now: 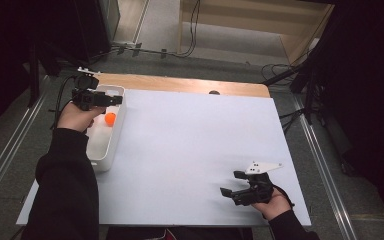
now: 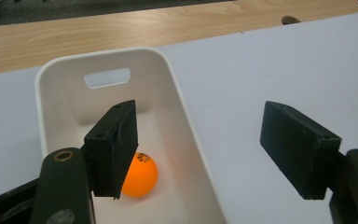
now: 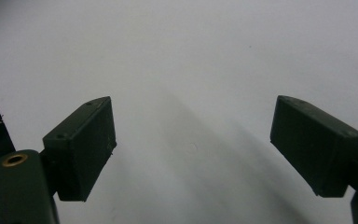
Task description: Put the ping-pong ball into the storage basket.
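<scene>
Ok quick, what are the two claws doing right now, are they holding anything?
Left claw: open, holding nothing; the orange ball lies in the white bin below it.
Right claw: open, empty, over the white sheet.

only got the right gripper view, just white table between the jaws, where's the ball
observer: the orange ball lies in the white bin at the table's left edge.
operator: left one holding it
observer: no, the left hand-held gripper is open above the bin; the ball sits loose on the bin floor.
operator: and where's mine from there
observer: the right hand-held gripper is open over the table's near right corner, well apart from the bin.
</scene>
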Available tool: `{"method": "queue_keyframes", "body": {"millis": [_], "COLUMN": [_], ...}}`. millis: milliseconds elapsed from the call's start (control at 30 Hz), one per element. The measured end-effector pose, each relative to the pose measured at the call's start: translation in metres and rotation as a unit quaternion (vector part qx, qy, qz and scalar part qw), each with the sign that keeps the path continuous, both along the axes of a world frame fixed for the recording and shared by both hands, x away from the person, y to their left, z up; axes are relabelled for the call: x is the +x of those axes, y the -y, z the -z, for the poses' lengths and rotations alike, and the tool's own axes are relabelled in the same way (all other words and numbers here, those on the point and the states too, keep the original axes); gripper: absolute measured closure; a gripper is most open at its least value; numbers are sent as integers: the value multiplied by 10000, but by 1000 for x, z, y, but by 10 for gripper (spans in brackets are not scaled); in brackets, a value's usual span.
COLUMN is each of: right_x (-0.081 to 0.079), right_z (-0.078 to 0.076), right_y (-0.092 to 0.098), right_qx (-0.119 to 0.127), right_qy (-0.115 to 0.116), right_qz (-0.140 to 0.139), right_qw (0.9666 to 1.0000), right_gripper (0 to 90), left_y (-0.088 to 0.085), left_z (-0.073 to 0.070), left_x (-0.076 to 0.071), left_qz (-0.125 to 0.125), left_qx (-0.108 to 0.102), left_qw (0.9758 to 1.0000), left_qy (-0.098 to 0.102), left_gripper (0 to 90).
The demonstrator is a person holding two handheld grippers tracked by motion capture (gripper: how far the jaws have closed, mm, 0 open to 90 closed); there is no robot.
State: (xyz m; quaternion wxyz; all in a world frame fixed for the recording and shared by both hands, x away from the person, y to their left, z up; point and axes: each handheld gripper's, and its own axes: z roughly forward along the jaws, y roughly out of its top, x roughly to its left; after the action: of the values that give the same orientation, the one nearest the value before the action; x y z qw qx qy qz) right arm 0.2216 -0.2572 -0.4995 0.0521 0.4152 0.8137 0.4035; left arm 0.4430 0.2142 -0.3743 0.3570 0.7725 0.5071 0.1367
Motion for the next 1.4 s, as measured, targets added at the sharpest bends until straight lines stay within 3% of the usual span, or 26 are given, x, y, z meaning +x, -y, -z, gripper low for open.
{"method": "queue_keyframes", "body": {"millis": [500, 600, 800, 967, 1100, 1400], "right_x": [2, 2, 2, 2, 2, 2], "right_z": [0, 0, -1, 0, 0, -1], "right_y": [0, -1, -2, -2, -1, -2], "right_qx": [-5, -11, -2, 7, 7, 5], "right_qy": [9, -9, -40, -6, -2, 4], "right_qz": [-51, -65, -47, -59, -52, -66], "right_qw": [10000, 10000, 10000, 10000, 10000, 10000], "right_gripper": [129, 129, 129, 129, 129, 129], "left_y": [23, 29, 42, 50, 57, 70], "left_z": [-9, -11, -10, -11, -13, -7], "left_x": [-10, -12, -16, -19, -22, -24], "left_qz": [521, 656, 902, 1151, 1247, 1491], "left_qx": [-117, -195, -162, -267, -290, -252], "left_qw": [9986, 9977, 9958, 9930, 9918, 9885], "left_qy": [-19, -9, -35, -38, 48, -49], "left_gripper": [279, 278, 278, 276, 276, 231]}}
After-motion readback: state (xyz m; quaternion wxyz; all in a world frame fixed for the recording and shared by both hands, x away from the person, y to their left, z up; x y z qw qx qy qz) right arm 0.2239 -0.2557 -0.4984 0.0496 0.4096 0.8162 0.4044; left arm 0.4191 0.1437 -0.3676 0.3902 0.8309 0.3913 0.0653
